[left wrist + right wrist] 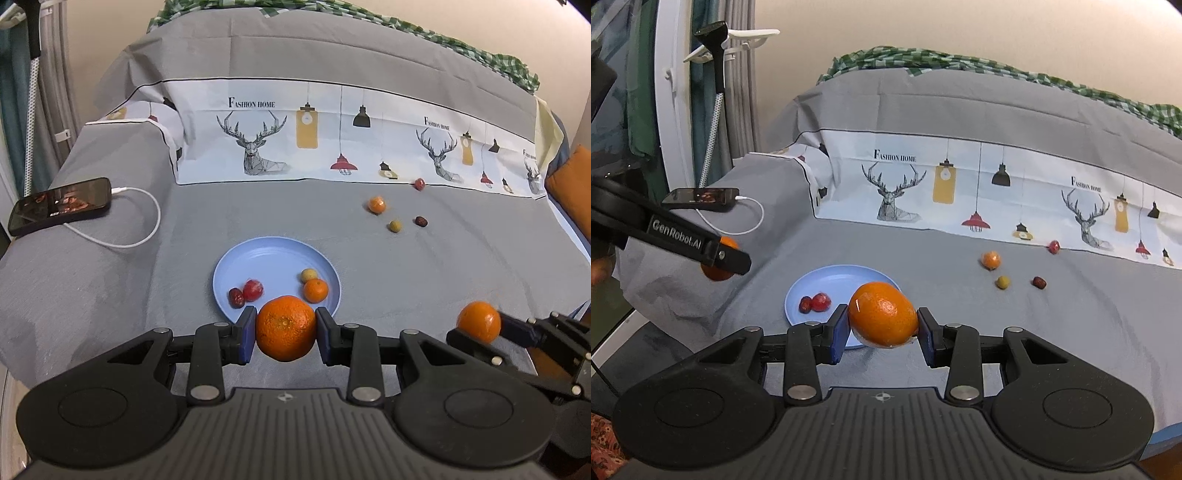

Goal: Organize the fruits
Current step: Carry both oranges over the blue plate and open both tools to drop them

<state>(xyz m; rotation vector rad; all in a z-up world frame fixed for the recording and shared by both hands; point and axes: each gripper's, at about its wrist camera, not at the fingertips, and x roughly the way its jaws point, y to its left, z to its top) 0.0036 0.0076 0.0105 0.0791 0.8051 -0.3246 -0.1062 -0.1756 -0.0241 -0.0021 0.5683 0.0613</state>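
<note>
A: While the left wrist view shows the left gripper (285, 334) clamping a round, dimpled orange (285, 328) just before the smooth blue plate (255, 258), is it firm?

B: Probably firm, light; hold its widest middle. Right wrist view: right gripper (882, 325) clasps a glossy orange (882, 314) above the plate's near rim.

Soft, even indoor light, faint shadows, strong fisheye bending at edges, slight blur

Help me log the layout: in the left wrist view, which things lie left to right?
phone → blue plate → small orange on the bed → orange held by the right tool
</note>
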